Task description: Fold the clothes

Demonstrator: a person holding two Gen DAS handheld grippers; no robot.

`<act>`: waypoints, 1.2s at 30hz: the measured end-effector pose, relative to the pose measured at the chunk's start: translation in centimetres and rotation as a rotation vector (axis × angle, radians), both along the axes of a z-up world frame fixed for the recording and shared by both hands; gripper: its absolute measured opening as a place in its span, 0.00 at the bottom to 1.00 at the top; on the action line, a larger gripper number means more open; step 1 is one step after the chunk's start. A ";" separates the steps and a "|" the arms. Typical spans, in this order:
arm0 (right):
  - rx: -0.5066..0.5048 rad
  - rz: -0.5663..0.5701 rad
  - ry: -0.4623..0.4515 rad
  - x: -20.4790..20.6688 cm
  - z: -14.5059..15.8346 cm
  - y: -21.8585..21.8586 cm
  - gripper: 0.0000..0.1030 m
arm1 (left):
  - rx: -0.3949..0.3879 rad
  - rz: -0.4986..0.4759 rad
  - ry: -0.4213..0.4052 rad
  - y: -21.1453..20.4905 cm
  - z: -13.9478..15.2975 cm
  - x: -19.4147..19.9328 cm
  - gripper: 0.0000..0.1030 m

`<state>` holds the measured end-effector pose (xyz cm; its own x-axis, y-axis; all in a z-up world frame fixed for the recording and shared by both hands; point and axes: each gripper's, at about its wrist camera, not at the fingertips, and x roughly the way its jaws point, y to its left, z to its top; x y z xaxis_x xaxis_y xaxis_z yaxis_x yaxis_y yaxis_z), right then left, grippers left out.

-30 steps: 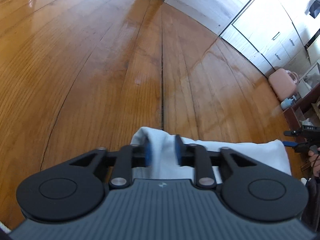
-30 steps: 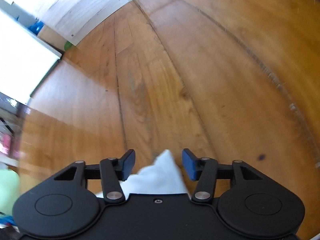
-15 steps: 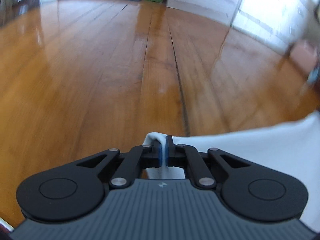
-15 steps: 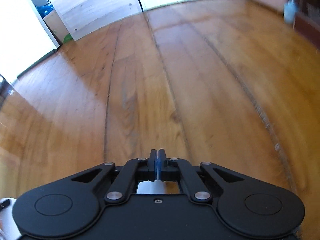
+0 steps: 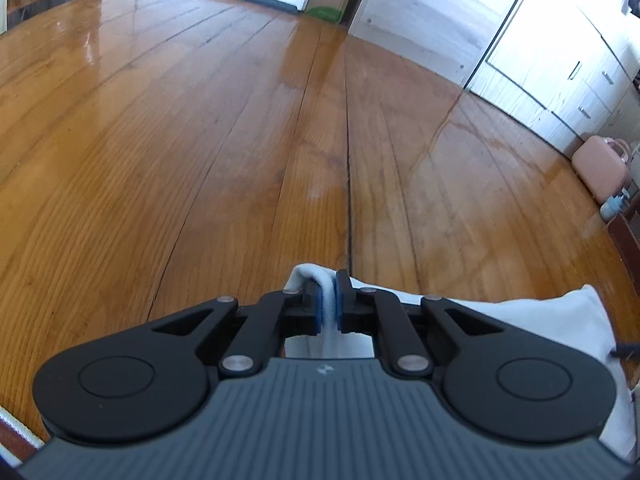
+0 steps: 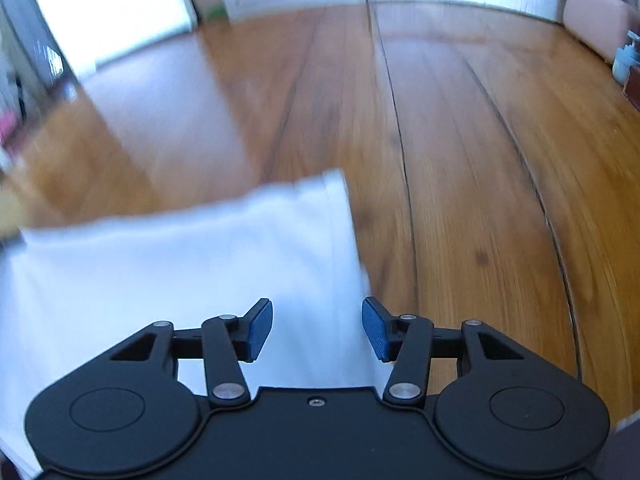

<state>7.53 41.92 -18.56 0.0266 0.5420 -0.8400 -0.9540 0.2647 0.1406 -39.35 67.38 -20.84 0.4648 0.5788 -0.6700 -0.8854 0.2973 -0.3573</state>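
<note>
I am folding a white garment (image 5: 532, 316) on the wooden floor (image 5: 200, 160), and I judge that I am in the middle of one fold, at the moment of taking a new grip. I cannot tell which kind of garment it is; I see only plain white cloth with a hemmed edge.

My left gripper (image 5: 329, 304) is pinching a raised ridge of the cloth. Its blue pads are pressing on the fabric from both sides, and only a thin fold of white is showing between them. From this pinch the cloth is spreading toward the right side of the left wrist view and is lying on the floor there.

My right gripper (image 6: 317, 328) is standing about half open and is holding nothing. Its jaws have just been opening. It is hovering over the garment, close to the garment's right edge, and the white cloth is visible in the gap between the blue pads (image 6: 259, 330), but they are not pressing on it. The right wrist view is blurred, so the far corner of the garment is not sharp.

For the next move I think the right gripper needs to come down onto that right edge and close on it, opposite the left pinch. Then both hands can be lifting together and carrying the cloth over itself. The danger, in my opinion, is catching only one layer.
</note>
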 end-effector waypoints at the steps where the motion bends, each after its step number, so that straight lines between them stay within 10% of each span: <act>1: -0.023 0.013 -0.038 -0.3 -0.7 -0.2 0.53 | 0.000 0.005 -0.055 0.0 0.1 -0.5 0.08; 7: 0.001 0.062 -0.250 -0.8 -1.6 -0.9 0.51 | -0.193 0.107 -0.349 2.1 -2.1 -5.0 0.20; 10: 0.008 -0.020 -0.229 -0.1 -0.8 -0.8 0.51 | -0.316 0.169 -0.448 3.2 -3.0 -7.4 0.83; 13: 0.006 -0.091 -0.244 -0.5 -0.2 -1.3 0.51 | -0.394 0.080 -0.594 3.7 -3.1 -9.3 0.85; 20: 0.116 0.050 -0.285 -4.9 2.6 -4.1 0.57 | -0.244 -0.125 -0.102 -2.5 1.2 -4.5 0.85; 26: 0.082 0.181 -0.230 -7.6 1.6 -6.6 0.57 | -0.266 -0.230 0.117 -4.4 -0.1 1.0 0.84; 29: 0.048 0.180 -0.247 -7.5 0.2 -7.4 0.57 | -0.220 -0.228 0.374 -5.8 -0.5 1.6 0.64; 36: 0.029 0.050 -0.325 -5.6 -0.5 -10.0 0.58 | -0.113 -0.027 0.675 -7.8 0.2 -1.3 0.72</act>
